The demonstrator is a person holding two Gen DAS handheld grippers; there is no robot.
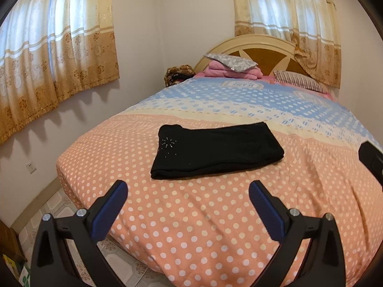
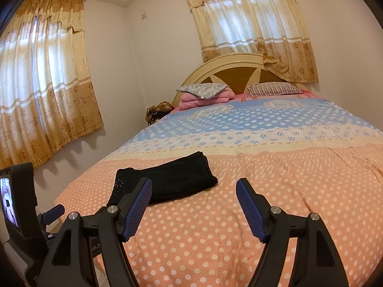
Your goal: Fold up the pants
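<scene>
The left tongs (image 1: pixel 188 193) stand wide apart, blue ribbed pads (image 1: pixel 109 211) facing each other, with nothing between them. They hang above the near edge of the bed's peach quilt with white dots (image 1: pixel 203 227), over the corner where the mattress drops to the patterned floor tiles (image 1: pixel 47 215). Just beyond their tips, apart from both pads, lie the black folded pants (image 1: pixel 215 150), a flat rectangle on the quilt with a small burst of shiny studs (image 1: pixel 168 143) on the end nearer the left finger. Farther ahead the quilt turns cream and then blue, reaching a grey patterned pillow (image 1: pixel 231 62) on a pink bundle (image 1: pixel 229 71), a striped pillow (image 1: pixel 299 81) and the rounded cream-and-brown wooden headboard (image 1: pixel 261 50). Gold floral curtains (image 1: pixel 55 55) hang to the left and behind the headboard.

The right tongs (image 2: pixel 194 189) are likewise spread wide and hold nothing. From here the pants (image 2: pixel 174 179) lie ahead and to the left; the left finger's tip overlaps the studded end in this view, though whether it touches the cloth cannot be told. The right finger stands over bare quilt (image 2: pixel 299 179). At the far left edge the other gripper's black body with its small lit screen (image 2: pixel 9 198) shows beside the bed.
</scene>
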